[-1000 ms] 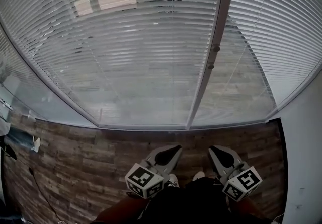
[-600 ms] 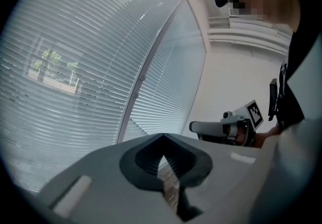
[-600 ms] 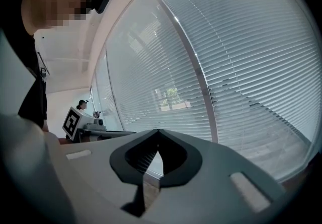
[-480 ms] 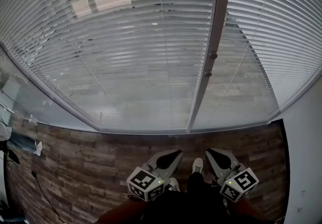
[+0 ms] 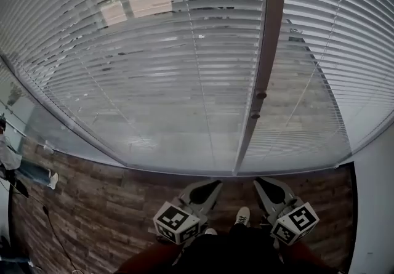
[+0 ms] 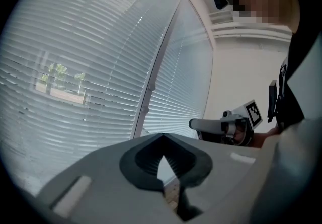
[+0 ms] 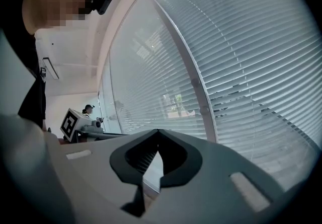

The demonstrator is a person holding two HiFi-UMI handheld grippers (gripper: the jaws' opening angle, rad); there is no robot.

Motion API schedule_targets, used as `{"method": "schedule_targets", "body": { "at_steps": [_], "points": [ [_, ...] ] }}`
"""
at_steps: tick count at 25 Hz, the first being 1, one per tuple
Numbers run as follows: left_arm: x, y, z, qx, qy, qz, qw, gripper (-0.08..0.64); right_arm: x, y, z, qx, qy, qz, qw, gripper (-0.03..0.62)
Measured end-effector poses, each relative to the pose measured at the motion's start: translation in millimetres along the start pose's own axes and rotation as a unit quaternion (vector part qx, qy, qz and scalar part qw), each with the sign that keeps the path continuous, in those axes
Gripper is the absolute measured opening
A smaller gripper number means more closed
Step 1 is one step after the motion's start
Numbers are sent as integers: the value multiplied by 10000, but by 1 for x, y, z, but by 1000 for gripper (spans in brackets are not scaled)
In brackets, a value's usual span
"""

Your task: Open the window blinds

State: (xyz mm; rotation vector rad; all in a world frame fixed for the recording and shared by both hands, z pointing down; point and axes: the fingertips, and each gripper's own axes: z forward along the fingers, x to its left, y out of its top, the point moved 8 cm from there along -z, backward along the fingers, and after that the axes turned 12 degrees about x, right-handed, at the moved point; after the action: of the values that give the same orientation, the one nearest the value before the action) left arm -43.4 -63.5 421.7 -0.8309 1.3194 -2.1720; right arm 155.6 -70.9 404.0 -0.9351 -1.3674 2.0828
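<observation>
Wooden floor (image 5: 92, 205) shows less than a second ago, and the window blinds (image 5: 154, 82) (lowered, slats nearly flat) now fill more of the head view. Left gripper (image 5: 214, 183) and right gripper (image 5: 261, 181) hang short of them, fingers together and empty.

Daylight comes through the window blinds (image 5: 154, 69): cool, fairly bright, even, with a brighter patch upper left in the head view. The floor (image 5: 92, 205) is dimmer, with soft shadows only. Heavy fisheye: slats and window post (image 5: 266, 63) bow, and all views have black vignetted corners. In the gripper views the close foreground is soft and the blinds are sharper.
</observation>
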Motion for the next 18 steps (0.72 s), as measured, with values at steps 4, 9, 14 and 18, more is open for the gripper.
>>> {"method": "schedule_targets", "body": {
  "at_steps": [4, 9, 14, 18],
  "points": [
    [-3, 17, 15, -81, 120, 32, 9999, 2, -19, 14, -3, -8, 120, -77, 9999, 28],
    [-5, 9, 33, -67, 286, 143, 9995, 2, -40, 5, 0, -52, 287, -165, 9994, 26],
    [1, 25, 31, -135, 470, 159, 9987, 2, -47, 18, 10, -16, 364, -202, 9991, 26],
    [-7, 33, 55, -187, 572, 106, 9981, 2, -73, 25, 5, 62, 481, -241, 9985, 27]
  ]
}}
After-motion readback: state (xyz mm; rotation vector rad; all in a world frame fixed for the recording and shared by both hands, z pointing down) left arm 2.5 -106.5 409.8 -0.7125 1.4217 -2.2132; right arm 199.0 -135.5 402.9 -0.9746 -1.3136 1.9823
